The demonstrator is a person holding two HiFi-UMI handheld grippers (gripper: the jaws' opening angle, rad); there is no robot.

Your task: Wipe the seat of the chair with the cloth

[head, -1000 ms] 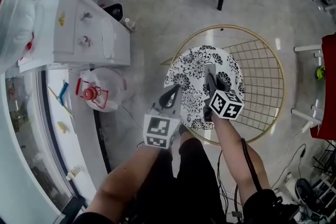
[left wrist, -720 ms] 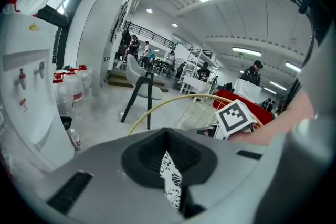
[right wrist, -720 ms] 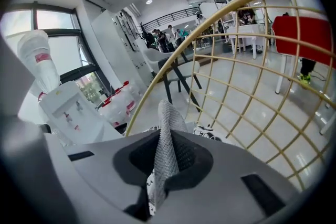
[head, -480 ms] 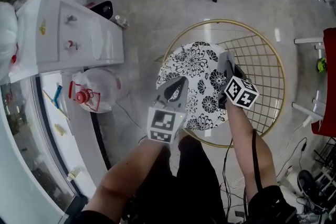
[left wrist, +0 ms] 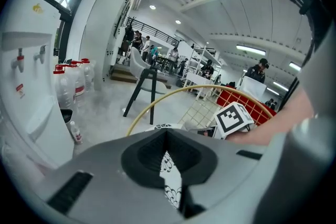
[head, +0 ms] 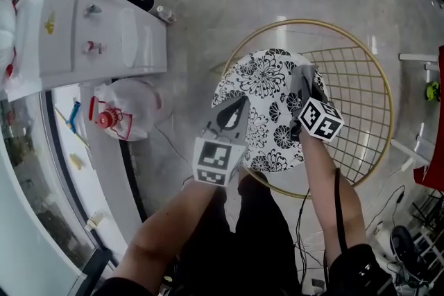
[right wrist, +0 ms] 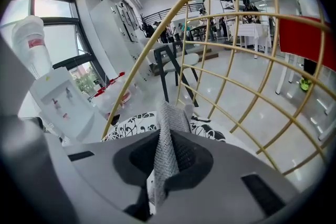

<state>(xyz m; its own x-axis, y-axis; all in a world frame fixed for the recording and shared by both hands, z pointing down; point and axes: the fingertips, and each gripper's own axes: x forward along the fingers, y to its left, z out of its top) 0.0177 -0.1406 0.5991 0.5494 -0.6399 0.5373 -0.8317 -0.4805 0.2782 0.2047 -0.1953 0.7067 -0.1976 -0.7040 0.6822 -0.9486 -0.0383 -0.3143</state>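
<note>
Cloth (right wrist: 168, 113) in my right gripper (right wrist: 164, 139): grey, coarse open knit, matt. Gripper body is matt grey plastic; pads (right wrist: 190, 157) are black, ribbed and rubbery-looking. Left gripper (left wrist: 168, 136) has the same finish. Seat cushion (head: 263, 90): fabric, black-on-white floral print, matt. Chair frame (right wrist: 118, 108): gold wire metal, smooth, glossy. Floor (head: 201, 17): pale grey, polished, reflects the lights. Water dispenser (head: 76, 31): smooth white plastic. Water jug (head: 135, 114): clear plastic, red cap.
</note>
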